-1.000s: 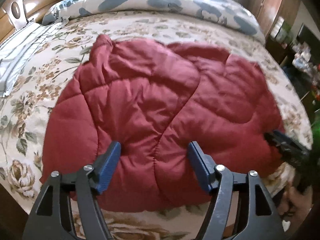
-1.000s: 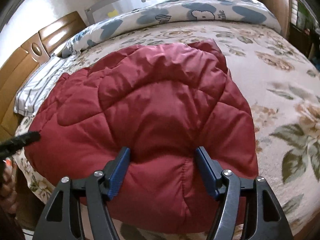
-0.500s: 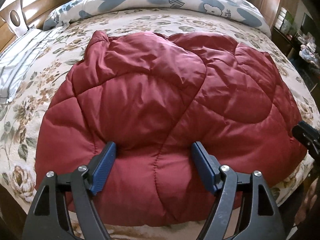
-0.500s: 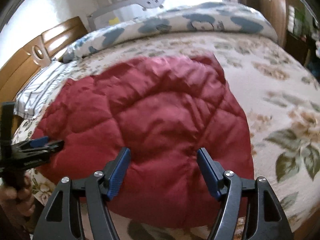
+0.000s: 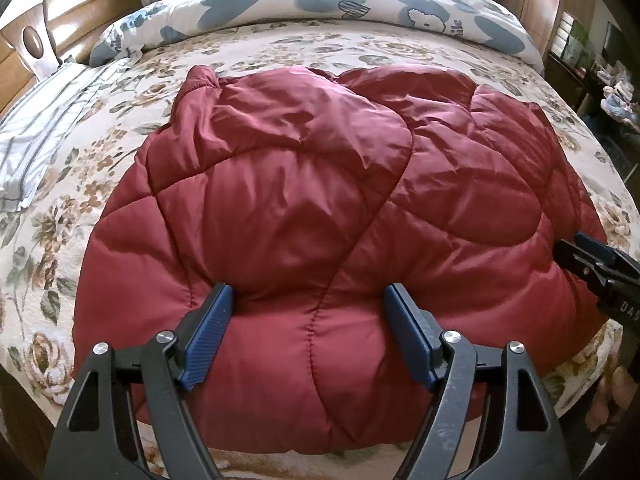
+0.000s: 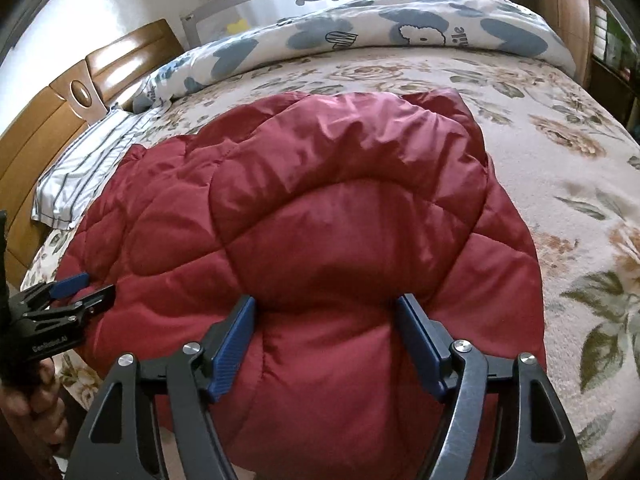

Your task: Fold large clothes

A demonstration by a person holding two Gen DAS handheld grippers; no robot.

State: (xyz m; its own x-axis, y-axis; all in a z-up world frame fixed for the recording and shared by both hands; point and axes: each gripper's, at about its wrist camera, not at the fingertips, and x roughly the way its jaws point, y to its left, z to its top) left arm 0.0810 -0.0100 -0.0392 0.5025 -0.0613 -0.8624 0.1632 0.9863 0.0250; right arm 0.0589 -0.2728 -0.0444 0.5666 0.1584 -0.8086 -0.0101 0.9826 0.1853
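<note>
Red quilted jacket (image 5: 320, 208) bunched on floral bedspread (image 5: 80, 208); left gripper (image 5: 308, 320) spread, right gripper (image 6: 326, 328) opening at 3 o'clock, both straddling puffy near hem unpinched.

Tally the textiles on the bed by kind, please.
Red padded jacket: 1
Blue-and-white patterned duvet: 1
Striped pillow: 1
Floral bedspread: 1
Total: 4

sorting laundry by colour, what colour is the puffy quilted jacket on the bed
Dark red, maroon all over; the quilted jacket shows best in the left wrist view.
</note>
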